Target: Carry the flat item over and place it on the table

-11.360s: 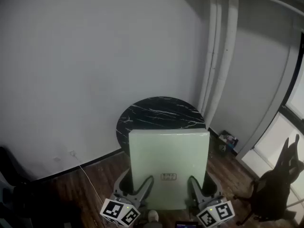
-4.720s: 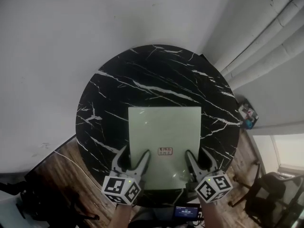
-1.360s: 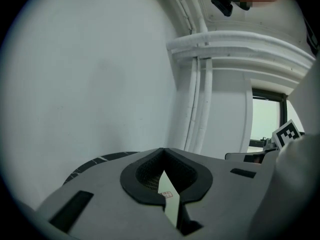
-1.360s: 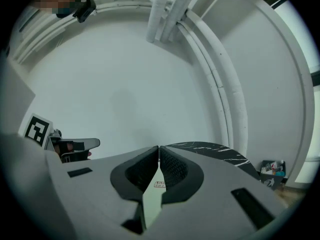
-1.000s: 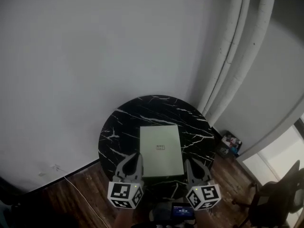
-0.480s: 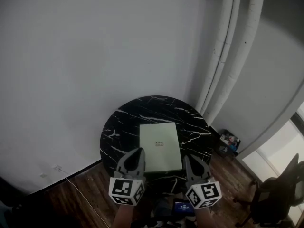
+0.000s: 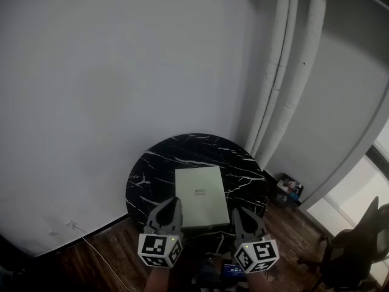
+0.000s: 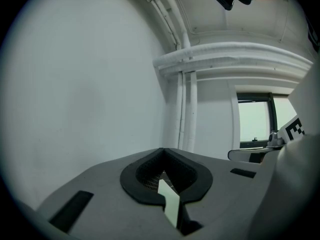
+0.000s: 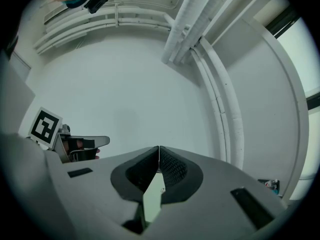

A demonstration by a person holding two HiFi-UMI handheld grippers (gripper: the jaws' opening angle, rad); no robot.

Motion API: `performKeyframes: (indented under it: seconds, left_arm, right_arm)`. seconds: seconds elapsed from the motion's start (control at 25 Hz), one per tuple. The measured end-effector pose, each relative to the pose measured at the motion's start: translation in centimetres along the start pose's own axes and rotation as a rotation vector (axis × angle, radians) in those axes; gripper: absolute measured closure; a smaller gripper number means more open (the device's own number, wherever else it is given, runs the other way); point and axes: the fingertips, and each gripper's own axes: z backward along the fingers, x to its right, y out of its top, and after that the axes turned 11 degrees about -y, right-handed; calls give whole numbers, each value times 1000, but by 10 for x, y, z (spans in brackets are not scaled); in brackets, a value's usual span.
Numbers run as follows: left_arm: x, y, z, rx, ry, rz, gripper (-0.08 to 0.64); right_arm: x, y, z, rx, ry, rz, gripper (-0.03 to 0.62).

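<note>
On the round black marble table [image 7: 152,169] the pale green flat item [image 7: 201,188] lies face up with its small label showing. It sits toward the table's near side, its near edge close to the rim. That is likely as far as you can comfortably set it down from where you stand. From its position, the placing looks done.

Your left gripper [image 8: 163,150] and right gripper [image 9: 159,147] hang just short of the table's near rim, one off each near corner of the item and clear of it. Both claws are pinched together with nothing between the pads. The green sliver in each gripper view is the item seen beyond the jaws, not a grip.

Behind the table, white pipes [image 7: 285,72] run up the wall. To its right a small heap of clutter [image 7: 289,188] lies on the wooden floor, with a dark chair [image 7: 358,248] farther out. A thin cable [image 7: 91,239] trails across the floor to the table's left. Nothing stands between you and the table.
</note>
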Motion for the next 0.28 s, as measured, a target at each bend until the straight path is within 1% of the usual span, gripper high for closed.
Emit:
performKeyframes:
  seconds: [0.28]
  left_arm:
    - [5,-9,2,-19,-14,5,548]
  right_arm:
    - [2,-1,0,-3,2,3,574]
